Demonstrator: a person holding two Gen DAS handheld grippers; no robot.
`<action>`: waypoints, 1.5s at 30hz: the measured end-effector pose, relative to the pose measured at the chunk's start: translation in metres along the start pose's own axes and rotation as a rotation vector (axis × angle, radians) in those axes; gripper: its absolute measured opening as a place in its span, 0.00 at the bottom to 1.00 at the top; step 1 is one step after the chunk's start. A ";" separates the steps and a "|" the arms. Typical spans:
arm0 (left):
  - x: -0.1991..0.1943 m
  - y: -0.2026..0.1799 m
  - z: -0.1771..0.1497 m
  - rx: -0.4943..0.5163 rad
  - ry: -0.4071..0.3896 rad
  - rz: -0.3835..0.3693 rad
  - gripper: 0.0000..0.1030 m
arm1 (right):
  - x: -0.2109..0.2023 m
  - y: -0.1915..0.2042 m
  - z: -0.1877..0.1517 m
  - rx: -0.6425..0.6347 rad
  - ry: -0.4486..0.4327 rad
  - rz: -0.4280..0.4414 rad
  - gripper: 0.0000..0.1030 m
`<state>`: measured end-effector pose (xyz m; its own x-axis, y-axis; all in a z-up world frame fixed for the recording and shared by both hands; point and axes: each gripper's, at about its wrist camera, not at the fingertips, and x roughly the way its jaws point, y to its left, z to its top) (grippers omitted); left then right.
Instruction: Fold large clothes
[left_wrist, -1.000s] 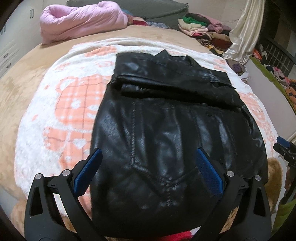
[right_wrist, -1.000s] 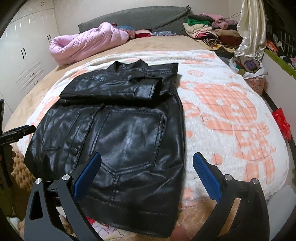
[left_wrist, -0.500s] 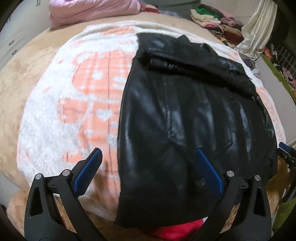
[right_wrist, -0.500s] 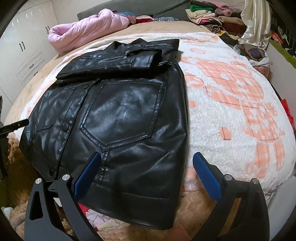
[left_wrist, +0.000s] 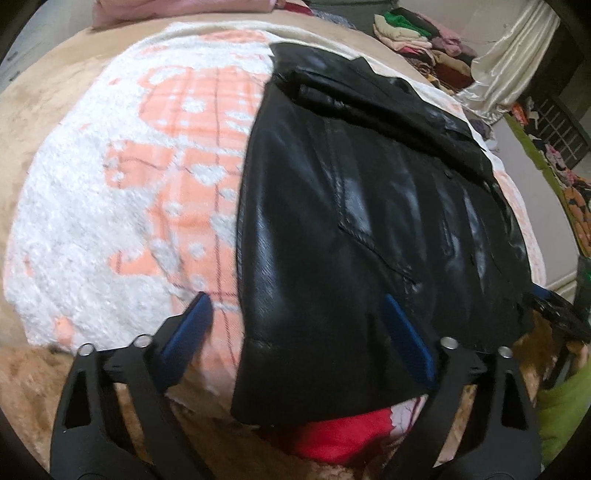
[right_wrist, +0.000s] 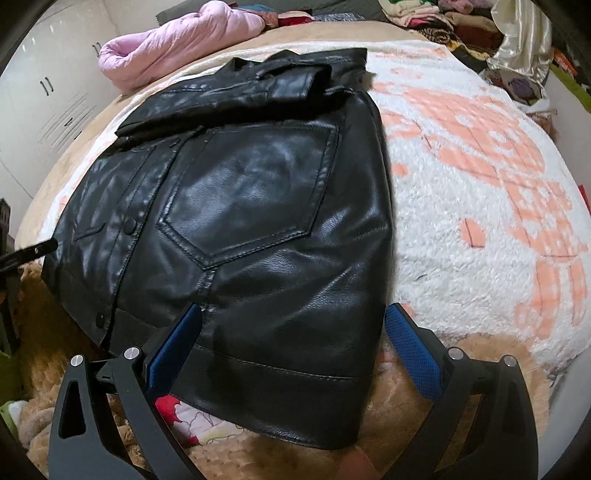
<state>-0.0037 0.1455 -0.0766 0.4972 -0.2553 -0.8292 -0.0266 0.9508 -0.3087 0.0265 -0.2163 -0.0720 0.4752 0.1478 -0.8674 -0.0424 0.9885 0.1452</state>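
A black leather jacket (right_wrist: 258, 206) lies flat on the bed, its sleeves folded across the far end near the collar and its hem hanging toward the near edge. The leather is glossy and creased, with a stitched pointed patch pocket (right_wrist: 255, 192) and a row of dark snap buttons (right_wrist: 129, 226) along the front opening. In the left wrist view the jacket is blurred, so its seams and sheen smear and the far collar is hard to make out. The left gripper (left_wrist: 295, 334) hovers over the near left corner of the hem with its jaws closing; the corner lies between the blue ribbed pads, which do not press on it. The right gripper (right_wrist: 293, 341) stands wide open over the near right corner, the hem between its pads, also not pinched. Under the hem a red cloth (left_wrist: 343, 430) with a floral print peeks out, mostly hidden. The jacket rests on a fluffy white blanket (right_wrist: 461, 192) with orange checked shapes, spread over a tan plush cover (left_wrist: 44, 110). Far off lie a rolled pink quilt (right_wrist: 177, 44) and a pile of folded clothes (left_wrist: 417, 37), cut off by the frame, beside a cream satin curtain (left_wrist: 509, 62). White cupboard doors (right_wrist: 48, 96) stand on the far left.
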 end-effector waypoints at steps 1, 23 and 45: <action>0.001 0.000 -0.002 -0.001 0.008 -0.007 0.72 | 0.002 -0.001 0.000 0.003 0.005 -0.005 0.96; -0.033 -0.009 0.019 0.008 -0.116 -0.121 0.08 | -0.057 -0.026 0.012 0.075 -0.250 0.365 0.12; -0.045 -0.025 0.144 0.014 -0.294 -0.178 0.08 | -0.067 -0.051 0.143 0.255 -0.451 0.426 0.11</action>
<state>0.0992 0.1587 0.0356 0.7217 -0.3576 -0.5926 0.0938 0.8988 -0.4281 0.1220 -0.2810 0.0469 0.7857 0.4411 -0.4338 -0.1251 0.8000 0.5868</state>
